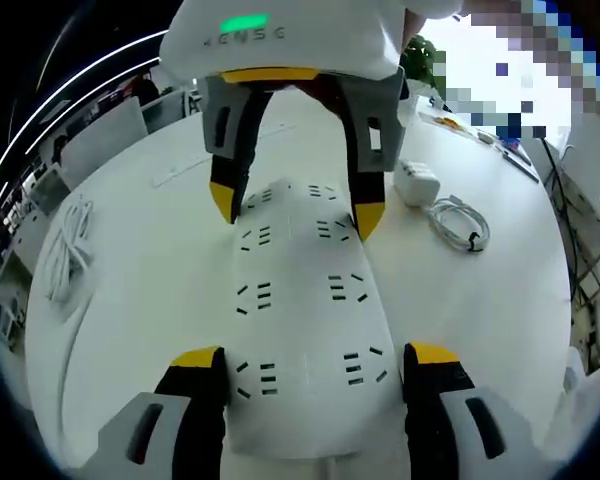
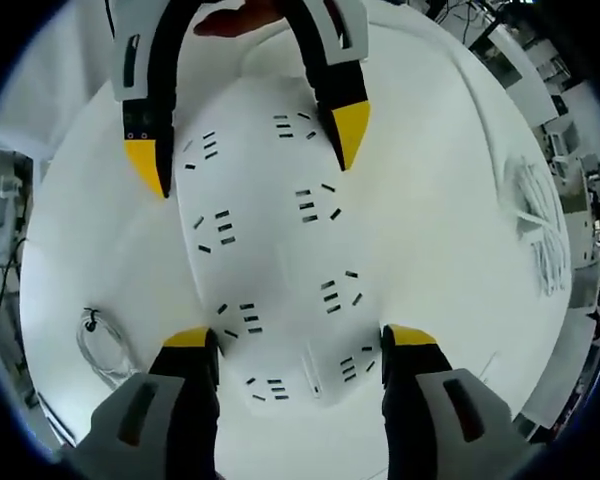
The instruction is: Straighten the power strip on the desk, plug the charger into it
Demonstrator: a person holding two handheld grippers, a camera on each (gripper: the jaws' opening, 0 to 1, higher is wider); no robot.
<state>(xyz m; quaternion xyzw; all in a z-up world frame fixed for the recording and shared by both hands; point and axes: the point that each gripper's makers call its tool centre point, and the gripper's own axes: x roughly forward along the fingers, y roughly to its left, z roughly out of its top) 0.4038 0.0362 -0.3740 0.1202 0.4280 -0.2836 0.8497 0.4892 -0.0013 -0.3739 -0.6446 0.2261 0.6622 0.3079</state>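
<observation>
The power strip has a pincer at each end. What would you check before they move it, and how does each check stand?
1. Left gripper straddles one end of the power strip: ok.
2. Right gripper straddles the other end: ok.
3. Jaws closed firmly on the strip: cannot tell.
4. Charger and its coiled cable lie beside the strip, out of its way: ok.
5. Desk free around the strip: ok.
6. Strip square to the desk edge: cannot tell.
</observation>
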